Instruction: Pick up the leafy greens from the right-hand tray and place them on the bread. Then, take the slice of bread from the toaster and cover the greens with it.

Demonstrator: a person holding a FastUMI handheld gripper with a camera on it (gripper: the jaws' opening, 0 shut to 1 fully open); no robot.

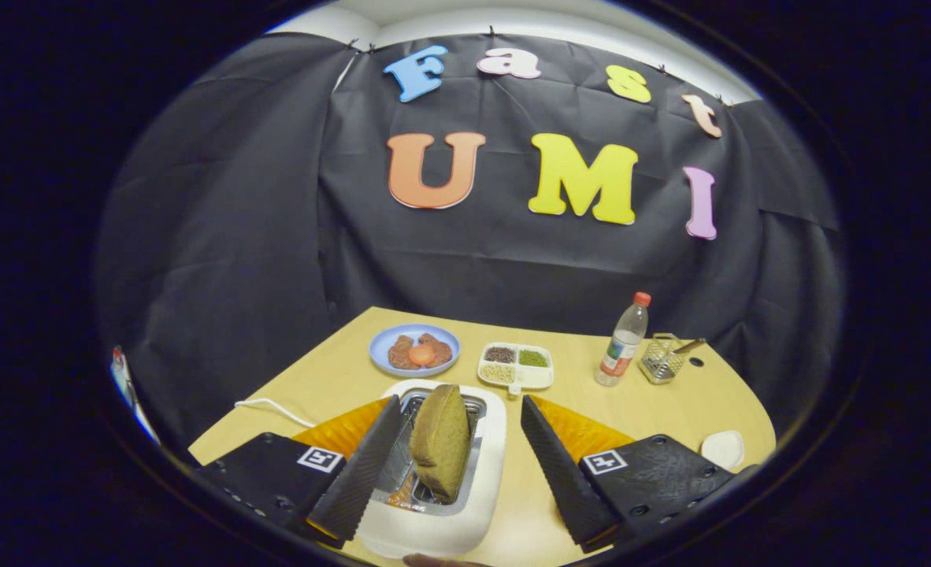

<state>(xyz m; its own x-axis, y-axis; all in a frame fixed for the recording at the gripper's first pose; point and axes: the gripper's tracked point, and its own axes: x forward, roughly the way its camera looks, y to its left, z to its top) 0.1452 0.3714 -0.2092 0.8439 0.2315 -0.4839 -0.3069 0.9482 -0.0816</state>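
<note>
My jaws (459, 465) gape wide around the toaster (434, 504), holding nothing. The bread slice (440, 449) stands in its slot. Beyond the toaster on the tan surface (339, 378) sit a blue plate (414, 350), a divided tray (516, 366) and a bottle (623, 342); the tray's contents are too small to identify.

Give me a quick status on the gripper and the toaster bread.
Gripper open, fingers either side of the white toaster. Brown bread slice upright in the slot, between the fingers, not gripped. Nothing in the way.
</note>
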